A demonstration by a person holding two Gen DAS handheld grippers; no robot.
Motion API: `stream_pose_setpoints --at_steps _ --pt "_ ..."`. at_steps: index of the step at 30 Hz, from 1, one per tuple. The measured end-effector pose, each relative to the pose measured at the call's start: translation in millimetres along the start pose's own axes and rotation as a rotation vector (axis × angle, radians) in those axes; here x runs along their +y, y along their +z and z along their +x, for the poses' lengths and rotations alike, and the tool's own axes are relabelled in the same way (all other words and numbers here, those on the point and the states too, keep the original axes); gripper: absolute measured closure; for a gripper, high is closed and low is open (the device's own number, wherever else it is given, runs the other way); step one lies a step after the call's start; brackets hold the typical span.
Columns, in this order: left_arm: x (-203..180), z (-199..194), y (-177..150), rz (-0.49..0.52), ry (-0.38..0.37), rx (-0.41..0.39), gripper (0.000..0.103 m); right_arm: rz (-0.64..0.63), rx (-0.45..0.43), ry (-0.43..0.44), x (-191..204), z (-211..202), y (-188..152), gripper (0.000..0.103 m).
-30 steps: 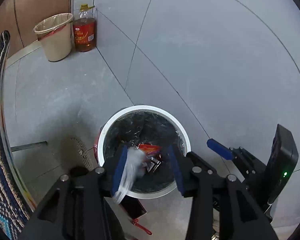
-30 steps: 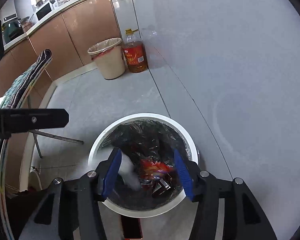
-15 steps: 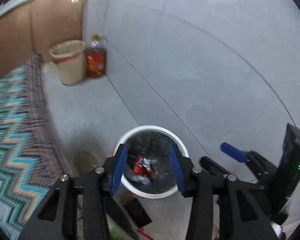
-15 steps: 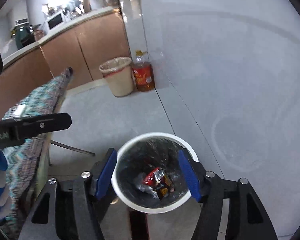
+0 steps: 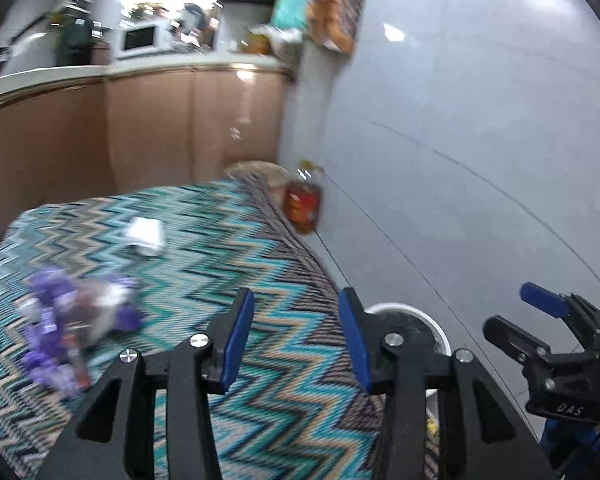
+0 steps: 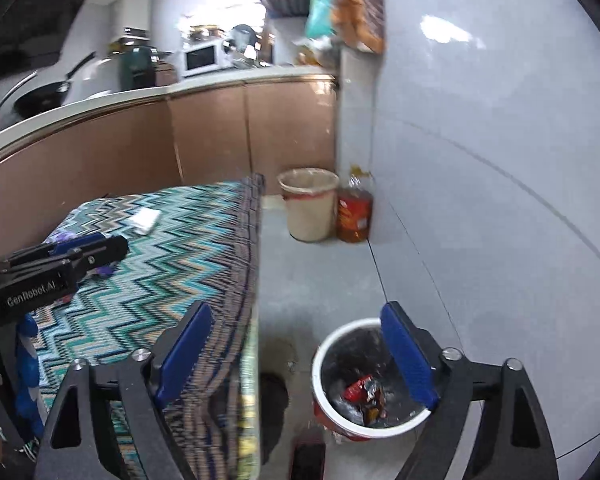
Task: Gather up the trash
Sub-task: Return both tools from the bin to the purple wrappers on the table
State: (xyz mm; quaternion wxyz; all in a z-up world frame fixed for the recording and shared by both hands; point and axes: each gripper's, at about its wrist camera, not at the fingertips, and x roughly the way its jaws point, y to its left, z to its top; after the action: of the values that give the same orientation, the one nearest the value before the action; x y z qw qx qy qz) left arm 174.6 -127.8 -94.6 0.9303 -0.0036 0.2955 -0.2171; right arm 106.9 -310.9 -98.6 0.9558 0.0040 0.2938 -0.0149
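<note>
Left wrist view looks across a table (image 5: pixel 228 240) under a zigzag cloth, with the left gripper (image 5: pixel 296 340) hanging over its near right part. Its jaws stand partly apart and nothing lies between them, so it carries no load. Two pieces of trash lie on the cloth: a purple wrapper (image 5: pixel 76 320) at the near left, blurred, and a white scrap (image 5: pixel 146 234) farther back toward the middle. Both are well apart from the pads. The bin (image 5: pixel 416 320) sits on the floor just right of the table edge, low enough that anything lifted off the cloth can be dropped straight in.

Right wrist view shows the right gripper (image 6: pixel 296 360) straddling the table edge and the bin (image 6: pixel 340 344), its jaws having just been opening wide, with nothing between them. Red wrappers (image 6: pixel 360 392) already lie inside the black liner. A second pail (image 6: pixel 308 204) and an oil bottle (image 6: pixel 354 212) stand at the far wall, out of the way.

Judging by this, both grippers are free for the next pickup, and the purple wrapper is the nearer target for the left one.
</note>
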Motion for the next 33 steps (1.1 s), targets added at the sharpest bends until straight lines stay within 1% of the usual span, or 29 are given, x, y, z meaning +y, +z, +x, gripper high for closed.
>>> stream_pose_setpoints --at_steps 1,4,8,15,25,28,30,33 --pt "8.7 -12.5 -2.3 -0.009 0.024 -0.026 0.054 -0.012 -0.009 0.001 6.4 -3.4 1.2 0.011" --pt "26.1 -42.1 -10.7 -0.023 0.077 -0.083 0.05 -0.046 -0.049 0.009 28.9 -15.9 4.5 0.008" --pt "46.2 -73.3 -14.9 -0.016 0.132 -0.114 0.05 -0.077 -0.071 0.016 49.4 -25.6 6.2 0.007" --pt "74.1 -118.5 -25.7 -0.031 0.226 -0.165 0.042 -0.155 -0.115 0.032 86.5 -47.9 8.3 0.005" --pt "111.0 -159.7 -43.1 -0.097 0.314 -0.227 0.041 -0.25 -0.168 0.075 127.1 -68.8 11.1 0.005" --pt "123.0 -171.7 -45.1 -0.13 0.35 -0.266 0.041 -0.276 -0.181 0.088 137.7 -73.2 12.2 0.005" --pt "130.1 -178.5 -46.4 -0.148 0.361 -0.287 0.041 -0.287 -0.187 0.098 142.4 -75.8 11.8 0.005" --pt "141.9 -185.2 -49.3 -0.169 0.381 -0.289 0.041 -0.302 -0.193 0.11 150.3 -77.8 13.6 0.005"
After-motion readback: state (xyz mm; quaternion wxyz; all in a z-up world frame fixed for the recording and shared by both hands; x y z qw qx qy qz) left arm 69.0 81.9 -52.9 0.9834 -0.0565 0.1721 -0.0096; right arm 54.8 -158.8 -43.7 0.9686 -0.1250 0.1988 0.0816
